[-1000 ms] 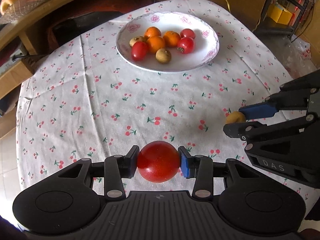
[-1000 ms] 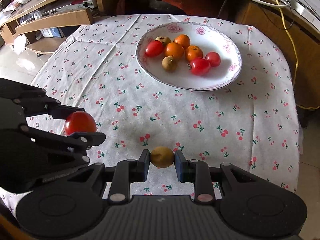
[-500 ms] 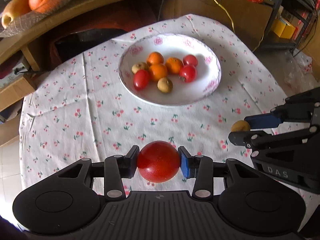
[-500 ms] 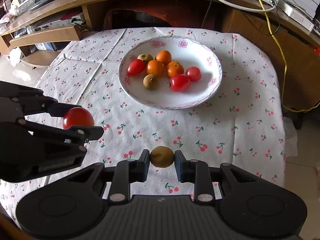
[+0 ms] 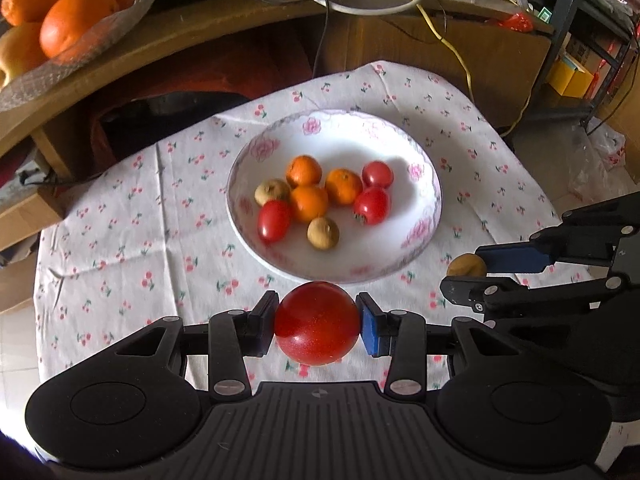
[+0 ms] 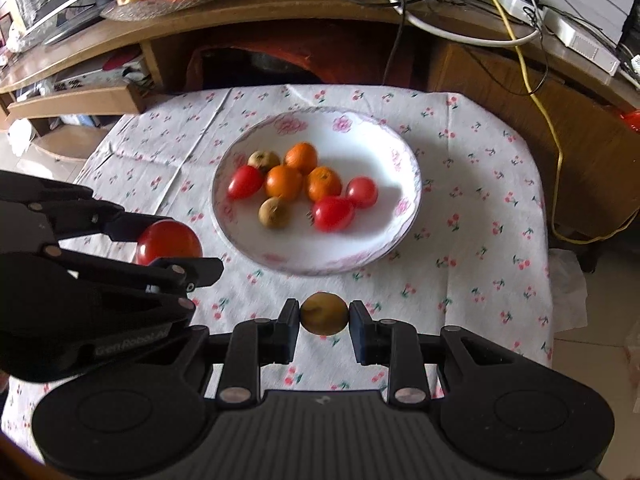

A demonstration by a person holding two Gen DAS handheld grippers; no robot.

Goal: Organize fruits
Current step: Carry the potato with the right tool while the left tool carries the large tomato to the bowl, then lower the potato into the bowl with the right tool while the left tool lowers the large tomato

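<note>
Two fruits are in my grip right now, both held up off the cloth-covered counter. My left gripper has its fingers clamped on a big red tomato, bottom centre of the left wrist view. My right gripper has its fingers pinching a small brownish-yellow fruit, bottom centre of its own view. Each gripper pokes into the other camera's side edge too. Straight ahead, mid-frame, sits the flowered white plate, with three oranges, three small red tomatoes and two brownish fruits bunched in the middle. Upper left of the left view there's a mesh bowl of big oranges on a wooden shelf.
</note>
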